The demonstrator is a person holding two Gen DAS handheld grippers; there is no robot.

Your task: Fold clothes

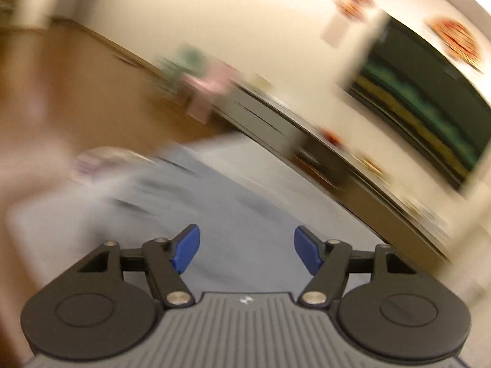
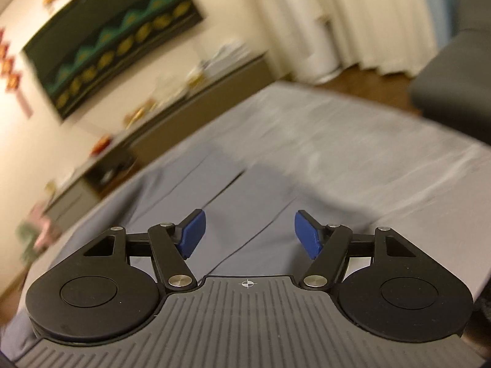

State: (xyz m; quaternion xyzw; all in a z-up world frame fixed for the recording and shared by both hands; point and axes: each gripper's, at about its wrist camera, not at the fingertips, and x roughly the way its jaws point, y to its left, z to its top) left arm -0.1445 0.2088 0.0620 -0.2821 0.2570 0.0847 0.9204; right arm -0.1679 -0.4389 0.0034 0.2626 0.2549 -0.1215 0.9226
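Both claws released, nothing between the blue pads in either wrist view

Right claw (image 2: 249, 234): jaws stand wide over the grey-blue garment (image 2: 196, 184), which lies flat on the bed (image 2: 383, 153) directly ahead and below. The cloth shows long parallel seams or fold edges running from near the claw up and away toward the left of the frame, so its long axis lies roughly along the way the claw points, slanted left. Far end of the garment stops well short of the far bed edge

Left claw (image 1: 247, 250): also wide, empty. View badly smeared; grey-blue cloth (image 1: 233, 202) fills the ground ahead of the pads, with a rumpled, blurred mass toward the left. Cannot tell edges or seams here

Judgement: the right claw has the clearer line on the garment's length; next grasp likely wants an edge, approached across those seams rather than along them. Which hand is nearer, cannot tell
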